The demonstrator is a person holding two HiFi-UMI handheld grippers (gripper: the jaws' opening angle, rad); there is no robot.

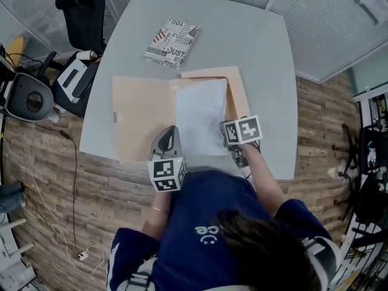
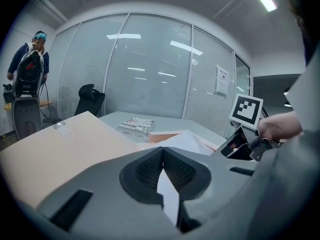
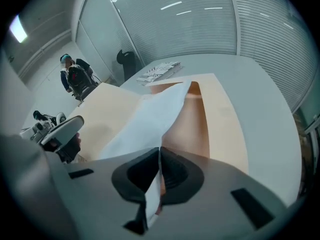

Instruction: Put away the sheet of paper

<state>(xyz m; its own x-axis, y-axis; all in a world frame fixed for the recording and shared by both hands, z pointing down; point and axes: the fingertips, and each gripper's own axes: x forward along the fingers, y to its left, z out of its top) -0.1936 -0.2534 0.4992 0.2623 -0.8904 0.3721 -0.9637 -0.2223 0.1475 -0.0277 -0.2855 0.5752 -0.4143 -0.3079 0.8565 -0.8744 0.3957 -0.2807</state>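
A white sheet of paper (image 1: 200, 117) hangs bowed over an open tan folder (image 1: 139, 117) on the grey table (image 1: 260, 53). My left gripper (image 1: 171, 143) is shut on the sheet's near left corner, and the white edge shows pinched between its pads (image 2: 150, 171). My right gripper (image 1: 229, 139) is shut on the near right corner, with the paper (image 3: 155, 119) running up from its jaws over the folder's right leaf (image 3: 215, 119). In the left gripper view the sheet (image 2: 187, 141) rises ahead beside the folder's left leaf (image 2: 65, 144).
A patterned booklet (image 1: 173, 43) lies on the table beyond the folder. A black office chair (image 1: 82, 11) and a wheeled device (image 1: 30, 99) stand at the left of the table. A person (image 2: 30, 71) stands far off by the glass wall.
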